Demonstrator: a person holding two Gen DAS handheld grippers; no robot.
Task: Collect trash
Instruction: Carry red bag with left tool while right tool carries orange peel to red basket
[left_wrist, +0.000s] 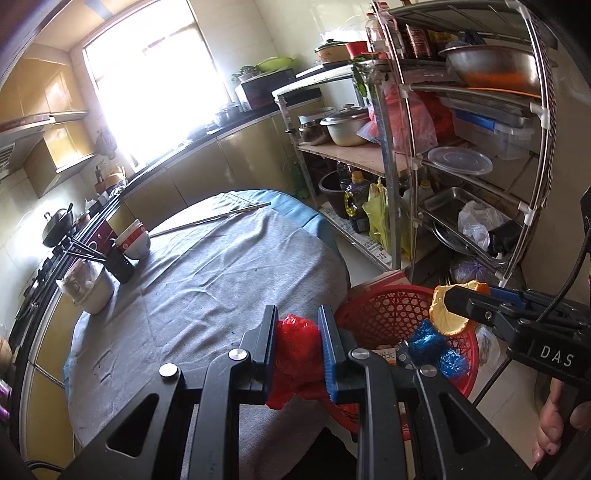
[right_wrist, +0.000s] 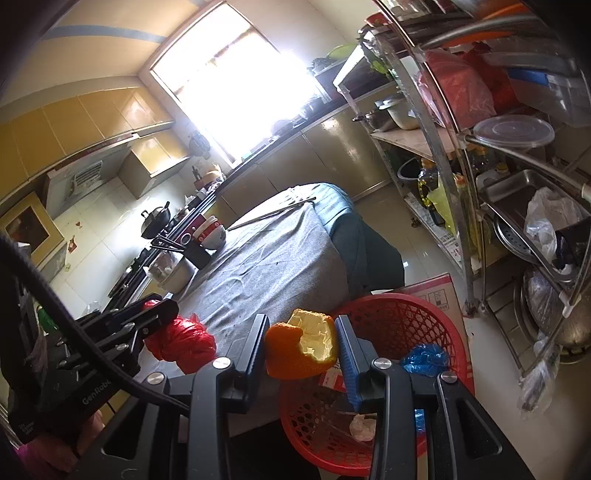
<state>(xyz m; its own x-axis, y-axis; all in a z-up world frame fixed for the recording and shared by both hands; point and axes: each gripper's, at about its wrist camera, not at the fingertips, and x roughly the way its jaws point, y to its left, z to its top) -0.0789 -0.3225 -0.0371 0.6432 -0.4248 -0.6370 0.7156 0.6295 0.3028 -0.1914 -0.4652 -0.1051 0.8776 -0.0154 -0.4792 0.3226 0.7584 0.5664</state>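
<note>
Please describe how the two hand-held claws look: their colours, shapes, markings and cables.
Both claws, left and right, are black plastic with flat parallel fingers, blue ribbed pads and silver round bolts. The right body carries white letters "DAS"; the left reads "GenRobo". A black cable runs along it.

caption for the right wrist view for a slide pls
Right gripper holds an orange peel above the red basket; left gripper grips a red plastic bag.

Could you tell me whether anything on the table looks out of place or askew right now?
A long metal rod lies loose and slanted across the far end of the grey tablecloth, away from the bowls grouped at the left edge. Nothing looks spilled.
</note>
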